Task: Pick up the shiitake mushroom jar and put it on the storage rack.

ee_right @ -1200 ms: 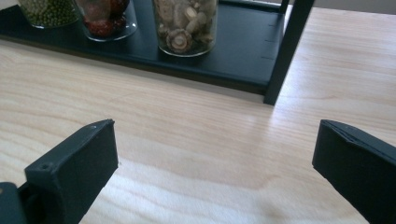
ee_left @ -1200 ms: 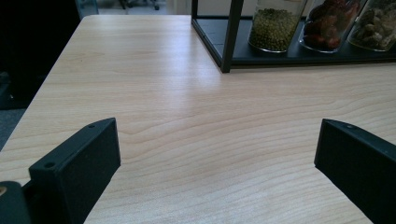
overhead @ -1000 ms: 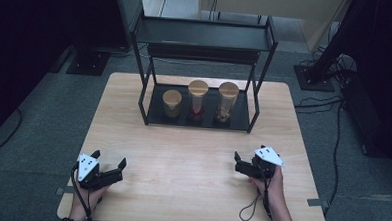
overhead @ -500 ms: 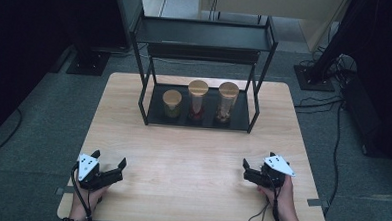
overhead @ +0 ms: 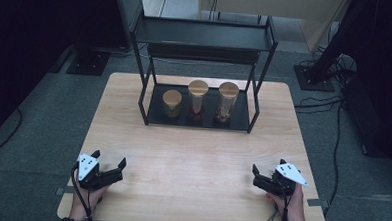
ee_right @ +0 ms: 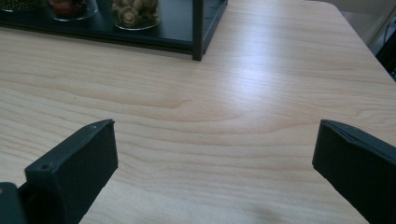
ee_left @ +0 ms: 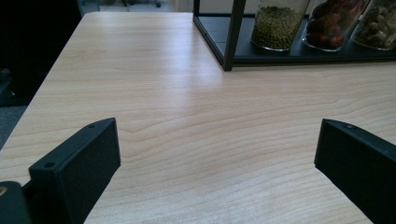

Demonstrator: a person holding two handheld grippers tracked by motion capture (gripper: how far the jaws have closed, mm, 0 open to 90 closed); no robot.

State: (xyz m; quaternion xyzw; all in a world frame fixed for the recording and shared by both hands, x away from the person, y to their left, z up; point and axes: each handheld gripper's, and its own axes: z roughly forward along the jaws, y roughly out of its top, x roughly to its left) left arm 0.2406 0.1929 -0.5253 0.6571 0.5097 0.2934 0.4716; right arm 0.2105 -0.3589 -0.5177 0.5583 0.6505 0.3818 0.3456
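Note:
Three cork-lidded glass jars stand in a row on the lower tray of a black two-tier rack point(overhead: 198, 124) at the table's far side: a short one with green beans point(overhead: 172, 103), a taller one with red contents point(overhead: 197, 99), and a tall one with brown pieces point(overhead: 228, 103). My left gripper point(overhead: 110, 158) rests near the front left corner, open, nothing between its jaws. My right gripper point(overhead: 269, 166) sits near the front right corner, also open and empty. The left gripper point(ee_left: 217, 149) faces the green jar point(ee_left: 278, 23). The right gripper point(ee_right: 215, 149) faces the brown jar point(ee_right: 135, 14).
The light wooden table point(overhead: 192, 155) stretches bare between the grippers and the rack. The rack's upper shelf point(overhead: 205, 35) overhangs the jars, and its corner posts point(ee_left: 232, 35) stand in front of them. Cables and stand bases lie on the grey floor around the table.
My right gripper has drawn back toward the table's front edge and a little to the right. The left gripper and the jars have stayed put.

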